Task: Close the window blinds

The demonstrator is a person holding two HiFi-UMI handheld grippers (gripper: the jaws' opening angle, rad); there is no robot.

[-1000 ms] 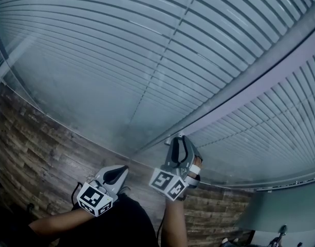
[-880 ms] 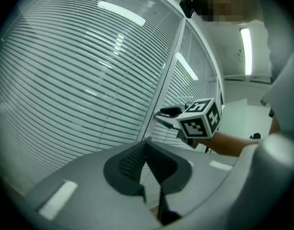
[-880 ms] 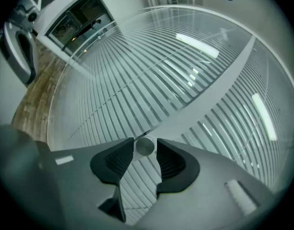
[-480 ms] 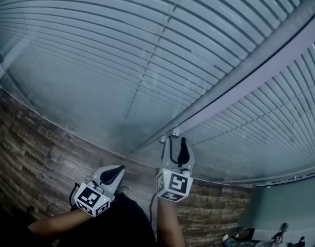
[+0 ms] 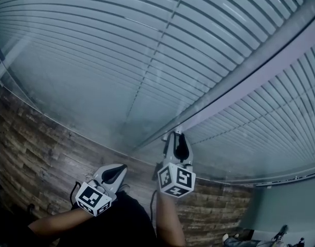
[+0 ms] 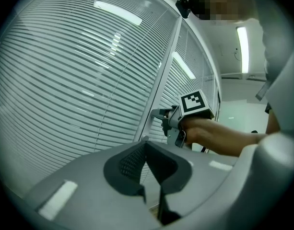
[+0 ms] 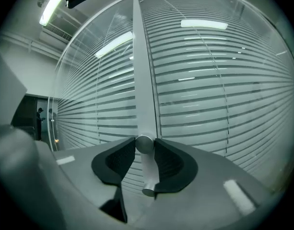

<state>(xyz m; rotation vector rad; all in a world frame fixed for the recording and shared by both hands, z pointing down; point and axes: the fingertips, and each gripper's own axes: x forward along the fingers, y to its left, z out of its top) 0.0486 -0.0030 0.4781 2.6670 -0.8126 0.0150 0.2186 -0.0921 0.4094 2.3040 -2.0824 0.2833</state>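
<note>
Since a second ago the right gripper has rolled over, so its marker cube now sits squarer to the head camera. Its jaws have just been closing on the knob that sticks out from the post between the two panes of blinds. The head view hides that knob behind the gripper. The right gripper view shows it between the pads, both touching it. The left gripper hangs lower and to the left, apart from the post, with its jaws together on nothing. A wood floor lies below the glass.
</note>
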